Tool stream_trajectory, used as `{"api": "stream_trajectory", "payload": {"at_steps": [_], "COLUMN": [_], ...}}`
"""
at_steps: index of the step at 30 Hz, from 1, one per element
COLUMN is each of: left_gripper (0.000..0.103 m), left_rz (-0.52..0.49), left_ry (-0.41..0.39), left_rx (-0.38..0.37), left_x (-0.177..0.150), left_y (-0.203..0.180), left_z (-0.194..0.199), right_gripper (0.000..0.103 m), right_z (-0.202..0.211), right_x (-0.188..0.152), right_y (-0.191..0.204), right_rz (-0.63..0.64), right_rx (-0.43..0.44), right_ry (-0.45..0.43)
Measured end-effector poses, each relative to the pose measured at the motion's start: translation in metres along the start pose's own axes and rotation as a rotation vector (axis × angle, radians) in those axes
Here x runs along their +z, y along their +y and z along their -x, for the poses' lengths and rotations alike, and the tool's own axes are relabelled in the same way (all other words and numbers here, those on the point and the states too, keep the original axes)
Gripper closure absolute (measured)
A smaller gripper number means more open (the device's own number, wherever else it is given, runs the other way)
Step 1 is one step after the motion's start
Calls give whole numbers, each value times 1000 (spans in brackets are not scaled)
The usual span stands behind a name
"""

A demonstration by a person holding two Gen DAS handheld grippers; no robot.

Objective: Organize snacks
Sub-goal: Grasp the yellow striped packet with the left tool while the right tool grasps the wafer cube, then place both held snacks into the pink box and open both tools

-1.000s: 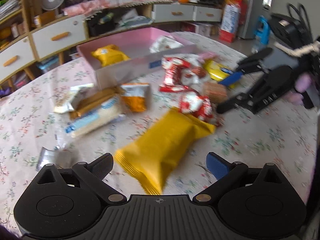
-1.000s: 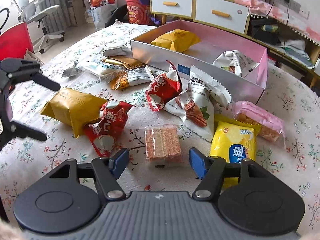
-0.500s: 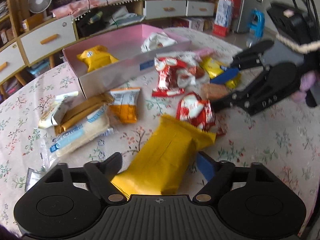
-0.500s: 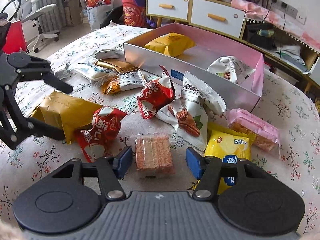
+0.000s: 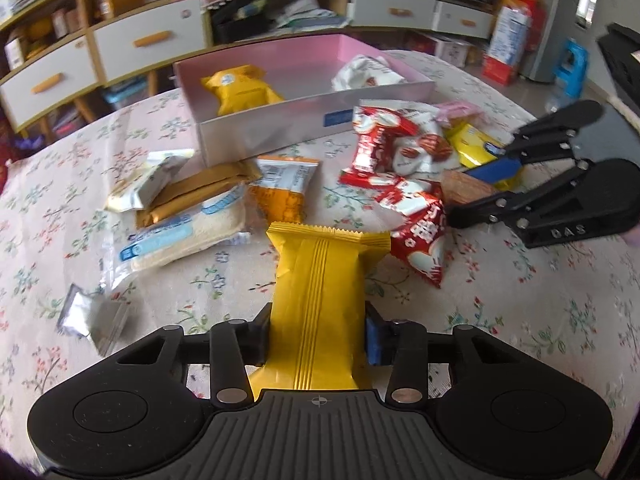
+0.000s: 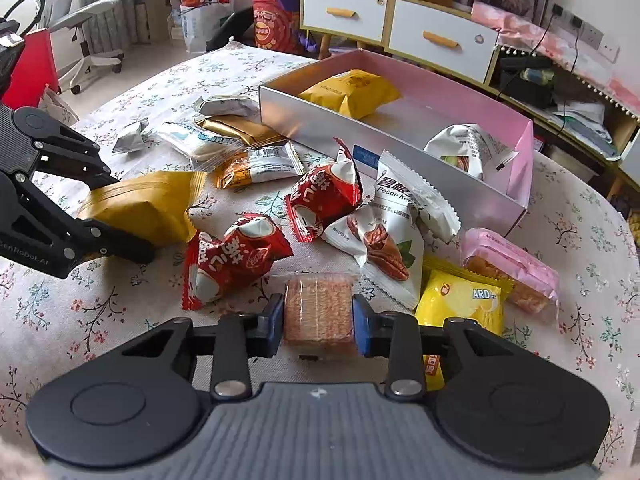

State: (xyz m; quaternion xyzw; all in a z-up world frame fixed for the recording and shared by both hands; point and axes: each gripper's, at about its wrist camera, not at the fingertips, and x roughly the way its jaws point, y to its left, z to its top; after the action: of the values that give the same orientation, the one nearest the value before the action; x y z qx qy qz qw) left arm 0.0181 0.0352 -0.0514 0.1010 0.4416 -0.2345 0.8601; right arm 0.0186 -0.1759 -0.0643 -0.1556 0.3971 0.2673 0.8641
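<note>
My left gripper [image 5: 318, 336] is closing, and its pads squeeze the near end of a long yellow packet [image 5: 320, 276] lying on the floral tablecloth. The right wrist view shows the same gripper [image 6: 130, 218] clamped across that packet [image 6: 156, 204]. My right gripper [image 6: 319, 326] is closing too, with both blue pads against the sides of a clear-wrapped brown cracker packet [image 6: 319, 308]. From the left wrist view the right gripper [image 5: 464, 196] holds that cracker packet [image 5: 460, 188]. The pink box [image 6: 360, 136] stands behind, holding a yellow bag [image 6: 352, 90] and a white nut bag [image 6: 468, 148].
Two red packets [image 6: 236, 256], a white pecan bag [image 6: 384, 236], a yellow chips bag [image 6: 460, 300] and a pink packet [image 6: 512, 264] crowd the right gripper. More packets [image 5: 188, 216] and a foil wrapper [image 5: 94, 316] lie left of the yellow packet. Drawers and shelves stand beyond the table.
Both grippers have gone from wide open to closed on their packets. The left one also slid forward along the yellow packet, which now lies straight between its fingers.
</note>
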Motion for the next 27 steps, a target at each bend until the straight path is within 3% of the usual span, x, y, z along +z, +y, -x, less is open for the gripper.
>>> {"api": "stream_trajectory", "payload": {"at_steps": [8,16,27], "left_gripper": [64,65,65], "left_rz": [104,147,212], "left_ry": [-11,-40,-119], "left_rx": [33,56,48], "left_x": [9,22,62], "left_y": [6,6,5], "left_z": [11,19,21], "right_gripper": [71,71,71], "right_z": [7,13,18], "right_x": [5,13,37], "right_y": [-4,-10,-25], "right_rz": [-24,-58,-164], "right_rx": [-15,-31,-58], "right_ry": [-23,-56,-125]}}
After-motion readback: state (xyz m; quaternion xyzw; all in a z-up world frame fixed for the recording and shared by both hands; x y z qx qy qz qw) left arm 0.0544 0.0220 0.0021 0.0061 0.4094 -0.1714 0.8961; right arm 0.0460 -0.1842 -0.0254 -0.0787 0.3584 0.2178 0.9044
